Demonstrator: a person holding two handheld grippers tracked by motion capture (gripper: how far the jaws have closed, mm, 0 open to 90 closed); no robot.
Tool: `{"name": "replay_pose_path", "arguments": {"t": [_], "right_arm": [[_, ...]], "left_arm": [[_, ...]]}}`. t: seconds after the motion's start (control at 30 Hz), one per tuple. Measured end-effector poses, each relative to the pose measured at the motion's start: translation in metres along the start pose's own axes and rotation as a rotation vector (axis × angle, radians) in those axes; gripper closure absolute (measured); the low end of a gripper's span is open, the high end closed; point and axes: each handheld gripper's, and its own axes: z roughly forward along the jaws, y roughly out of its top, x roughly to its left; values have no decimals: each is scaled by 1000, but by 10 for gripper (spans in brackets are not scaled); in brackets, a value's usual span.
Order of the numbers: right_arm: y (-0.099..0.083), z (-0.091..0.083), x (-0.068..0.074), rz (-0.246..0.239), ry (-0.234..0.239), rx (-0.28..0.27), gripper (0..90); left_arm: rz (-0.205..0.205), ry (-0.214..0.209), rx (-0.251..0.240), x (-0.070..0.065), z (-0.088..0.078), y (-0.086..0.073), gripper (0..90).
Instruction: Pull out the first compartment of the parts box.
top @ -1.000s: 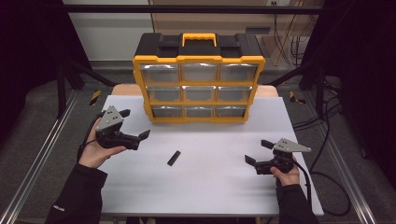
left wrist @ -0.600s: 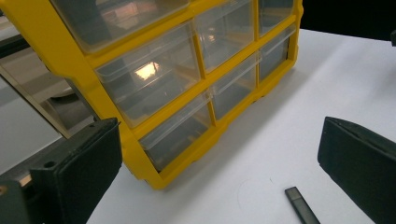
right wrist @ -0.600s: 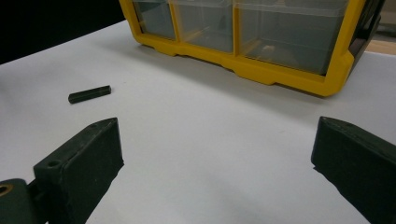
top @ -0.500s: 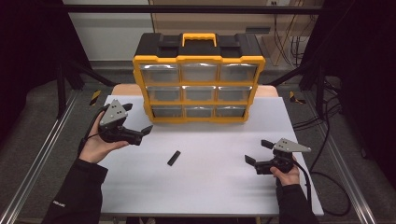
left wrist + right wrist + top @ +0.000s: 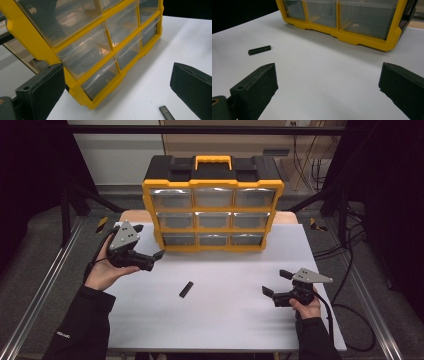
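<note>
While both hands hover over the table [image 5: 225, 330], the left gripper [image 5: 150, 242] is spread wide, empty, just beside the one drawer cabinet [image 5: 212, 182]: nine clear drawers, three rows of three. One small black stick [image 5: 186, 289] lies flat between the two grippers. The right gripper [image 5: 275, 282] is released too, well apart from the cabinet.

Left tongs [image 5: 147, 246] raised, tilted, jaws wide apart, held in left hand [image 5: 106, 272]. Right tongs [image 5: 274, 283] low, jaws wide apart.
</note>
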Motion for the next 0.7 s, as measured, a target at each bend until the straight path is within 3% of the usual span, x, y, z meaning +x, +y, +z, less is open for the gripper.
{"name": "replay_pose_path", "arguments": {"t": [0.7], "right_arm": [[0, 0, 0, -4, -1, 3, 22]], "left_arm": [[105, 28, 34, -2, 8, 18, 0]]}}
